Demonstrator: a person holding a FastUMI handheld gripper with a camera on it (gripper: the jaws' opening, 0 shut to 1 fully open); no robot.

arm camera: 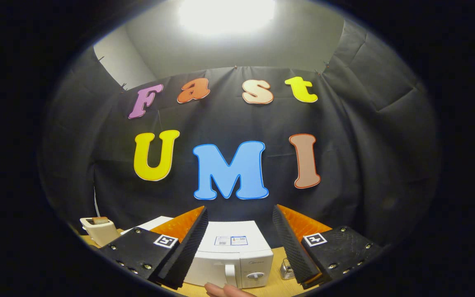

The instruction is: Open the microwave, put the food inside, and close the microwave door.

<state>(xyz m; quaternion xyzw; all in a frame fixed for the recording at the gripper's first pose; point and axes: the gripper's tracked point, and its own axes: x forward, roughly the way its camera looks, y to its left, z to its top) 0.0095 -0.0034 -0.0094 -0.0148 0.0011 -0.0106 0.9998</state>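
Fingertips of a person's hand (226,291) show closest to my camera, low down in front of the microwave (232,258), just below its door handle (231,275); I cannot tell whether they touch it. My gripper (240,243) is held high and level, looking out over the appliance, with its two black ribbed fingers (188,251) spread wide apart and nothing between them but air. They grip nothing. Each finger carries an orange backing and a small square marker on its black mount.

From here I see the microwave between the fingers and beyond them, sitting on a wooden table (276,284). It is white, its door is closed, a vertical handle runs down the door's right side, and a round dial (254,276) sits on the control panel just right of the handle. Two small stickers lie on its flat top; I do not read them.

Beside the microwave, past my left finger, stands a cream-coloured toaster (99,231) with a piece of food (100,220), which looks like a slice of toast, poking out of its top slot. A flat white surface shows between the toaster and the microwave, partly hidden by my left finger, and I cannot tell what it is. On the other side, a small shiny metal object (287,269) rests on the table just by the inner edge of my right finger, near the microwave's right side; it is too small for me to name.
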